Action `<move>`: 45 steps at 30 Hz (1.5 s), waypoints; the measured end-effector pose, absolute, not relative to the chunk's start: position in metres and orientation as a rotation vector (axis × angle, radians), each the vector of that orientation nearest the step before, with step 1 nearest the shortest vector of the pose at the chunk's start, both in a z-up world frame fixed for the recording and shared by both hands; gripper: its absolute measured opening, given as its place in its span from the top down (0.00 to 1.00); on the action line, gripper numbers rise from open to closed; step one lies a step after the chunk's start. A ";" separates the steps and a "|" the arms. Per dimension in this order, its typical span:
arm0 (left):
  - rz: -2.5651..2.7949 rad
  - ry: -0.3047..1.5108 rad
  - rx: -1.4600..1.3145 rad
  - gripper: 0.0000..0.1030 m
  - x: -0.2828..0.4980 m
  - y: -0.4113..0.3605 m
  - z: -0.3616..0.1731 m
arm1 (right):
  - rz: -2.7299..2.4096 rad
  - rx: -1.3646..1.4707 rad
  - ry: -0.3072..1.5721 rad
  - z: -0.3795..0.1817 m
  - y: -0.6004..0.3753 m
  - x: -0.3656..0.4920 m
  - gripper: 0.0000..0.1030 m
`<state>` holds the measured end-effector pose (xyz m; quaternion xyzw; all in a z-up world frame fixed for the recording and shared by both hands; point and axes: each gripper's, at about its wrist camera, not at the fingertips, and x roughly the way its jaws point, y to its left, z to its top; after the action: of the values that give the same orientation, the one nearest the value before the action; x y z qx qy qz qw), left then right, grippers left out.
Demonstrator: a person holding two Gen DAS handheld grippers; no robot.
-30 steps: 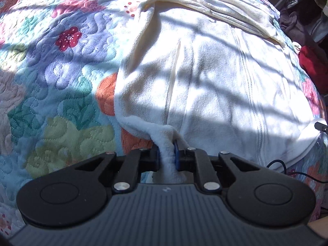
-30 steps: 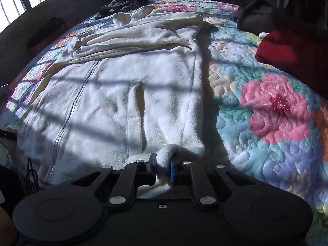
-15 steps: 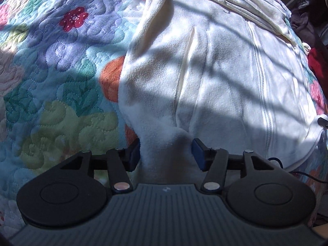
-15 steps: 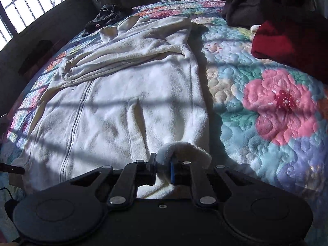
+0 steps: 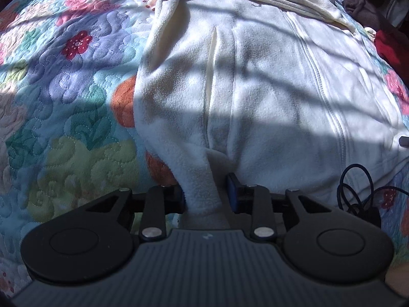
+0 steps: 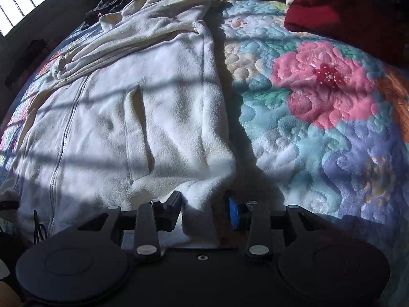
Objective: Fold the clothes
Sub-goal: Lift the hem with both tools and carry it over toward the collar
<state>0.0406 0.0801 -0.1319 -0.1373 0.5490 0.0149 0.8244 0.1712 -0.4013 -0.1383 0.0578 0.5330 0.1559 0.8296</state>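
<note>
Left gripper [image 5: 205,192]: jaws spread, hem corner of the white fleece jacket [image 5: 255,89] bunched between them, not clamped. Jacket is laid flat, zipper up, on the floral quilt [image 5: 64,102], sleeves folded across the chest at the far end. Right gripper [image 6: 204,208]: also parted, the other hem corner is draped loosely between the pads (no pinch seen). Step is judged as gripping the bottom hem for the lengthwise fold. Next move: both jaws to be closed on the corners, hem to be lifted evenly and carried toward the collar.
</note>
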 end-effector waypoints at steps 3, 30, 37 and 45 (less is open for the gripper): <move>0.050 1.186 -0.346 0.56 0.044 0.084 -0.137 | 0.346 0.184 1.143 -0.153 -0.403 0.167 0.45; -0.029 0.830 -0.303 0.89 0.086 0.083 -0.031 | 0.529 0.034 0.748 -0.025 -0.356 0.198 0.88; -0.025 0.735 -0.310 0.89 0.114 0.102 0.004 | 0.474 0.000 0.726 0.015 -0.338 0.229 0.88; -0.035 0.764 -0.145 0.89 0.167 0.111 0.031 | 0.448 0.020 0.692 0.038 -0.330 0.272 0.88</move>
<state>0.1667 0.1107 0.0310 -0.0707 0.3726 -0.0168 0.9251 0.2723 -0.3302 0.0377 0.0098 0.3361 0.2176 0.9163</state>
